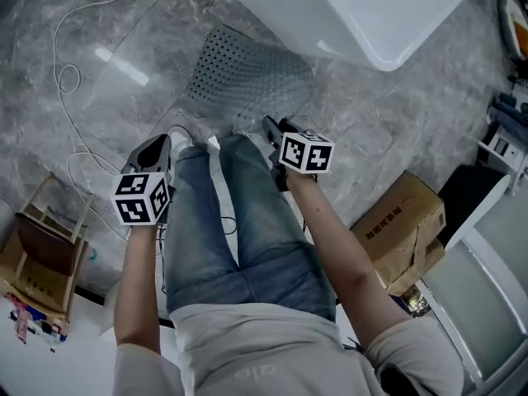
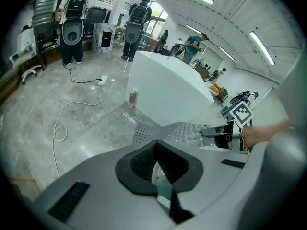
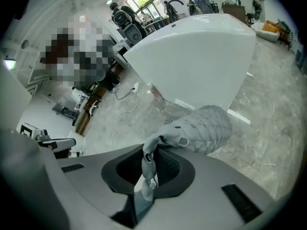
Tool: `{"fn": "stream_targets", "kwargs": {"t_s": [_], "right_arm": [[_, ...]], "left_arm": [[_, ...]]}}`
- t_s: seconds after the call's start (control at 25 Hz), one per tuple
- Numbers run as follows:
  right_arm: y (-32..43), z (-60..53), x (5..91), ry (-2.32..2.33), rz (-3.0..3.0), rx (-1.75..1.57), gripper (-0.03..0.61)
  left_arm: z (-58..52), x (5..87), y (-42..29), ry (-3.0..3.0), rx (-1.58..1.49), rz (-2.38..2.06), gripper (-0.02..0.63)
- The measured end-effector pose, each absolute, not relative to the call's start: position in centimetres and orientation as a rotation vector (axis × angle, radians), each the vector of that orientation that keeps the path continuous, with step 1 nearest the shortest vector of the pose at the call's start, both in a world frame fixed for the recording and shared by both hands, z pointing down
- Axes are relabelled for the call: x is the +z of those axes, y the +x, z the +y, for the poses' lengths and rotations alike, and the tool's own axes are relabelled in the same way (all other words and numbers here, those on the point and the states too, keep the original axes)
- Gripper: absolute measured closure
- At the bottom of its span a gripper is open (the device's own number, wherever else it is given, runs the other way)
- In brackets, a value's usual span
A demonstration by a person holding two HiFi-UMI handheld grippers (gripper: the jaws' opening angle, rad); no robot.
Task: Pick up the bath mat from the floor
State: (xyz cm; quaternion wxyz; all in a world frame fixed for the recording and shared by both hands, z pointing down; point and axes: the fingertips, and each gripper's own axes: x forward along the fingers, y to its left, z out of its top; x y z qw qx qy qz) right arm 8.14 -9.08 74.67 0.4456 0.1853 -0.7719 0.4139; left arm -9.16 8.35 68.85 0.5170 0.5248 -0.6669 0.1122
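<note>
The bath mat is grey, see-through rubber with holes and bumps. It hangs off the marble floor between my two grippers, in front of the person's legs. My right gripper is shut on its near edge; in the right gripper view the mat bunches up and a fold runs down between the jaws. My left gripper pinches the other near corner. In the left gripper view a pale strip of mat sits between its closed jaws, and the mat stretches across to the right gripper.
A white bathtub stands just beyond the mat. A white cable loops over the floor at the left. A wooden frame sits at the lower left and a cardboard box at the right.
</note>
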Motion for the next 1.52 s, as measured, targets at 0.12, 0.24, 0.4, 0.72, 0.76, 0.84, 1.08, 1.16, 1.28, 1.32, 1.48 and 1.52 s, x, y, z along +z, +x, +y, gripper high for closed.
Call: {"fn": "stream_targets", "kwargs": {"t_s": [0.12,0.24,0.4,0.72,0.76,0.84,1.08,1.16,1.28,1.32,1.48,1.52], "right_arm": [[7.8,-9.7,71.6,0.456,-1.950,1.002,0.517],[7.2,-10.2,68.7,0.469,-1.988,0.998,0.518],[5.9,-10.5,65.1,0.451,-2.028,0.983,0.518],[3.9,-10.1,58.3,0.401,-2.070,0.937,0.518],[4.0,-10.1,57.7,0.411,-2.070,0.940,0.518],[4.3,-9.7,56.5,0.433,-2.070,0.950,0.518],[4.4,-8.0,51.8,0.424,-2.099,0.926,0.517],[4.1,-7.7,50.1,0.419,-2.111,0.909,0.517],[3.5,-7.2,47.1,0.403,-2.134,0.891,0.517],[3.1,-7.1,46.0,0.393,-2.144,0.887,0.517],[0.9,-6.0,41.5,0.332,-2.204,0.857,0.517],[0.4,-5.8,40.5,0.319,-2.222,0.847,0.517]], "left_arm": [[8.4,67.2,-8.8,1.253,0.256,-1.614,0.597],[8.5,65.3,-8.7,1.254,0.245,-1.628,0.597],[8.4,62.8,-8.9,1.261,0.233,-1.650,0.597],[8.3,58.0,-9.9,1.256,0.188,-1.691,0.597],[8.3,57.6,-10.2,1.255,0.184,-1.695,0.597],[8.5,56.6,-10.6,1.255,0.174,-1.702,0.597],[8.8,52.5,-11.4,1.287,0.181,-1.717,0.597],[8.7,51.0,-11.8,1.295,0.189,-1.715,0.597],[8.1,47.9,-12.3,1.306,0.183,-1.722,0.597],[7.8,46.7,-12.5,1.313,0.178,-1.724,0.597],[7.1,42.0,-13.3,1.378,0.221,-1.733,0.597],[7.0,41.0,-13.5,1.397,0.237,-1.739,0.597]]}}
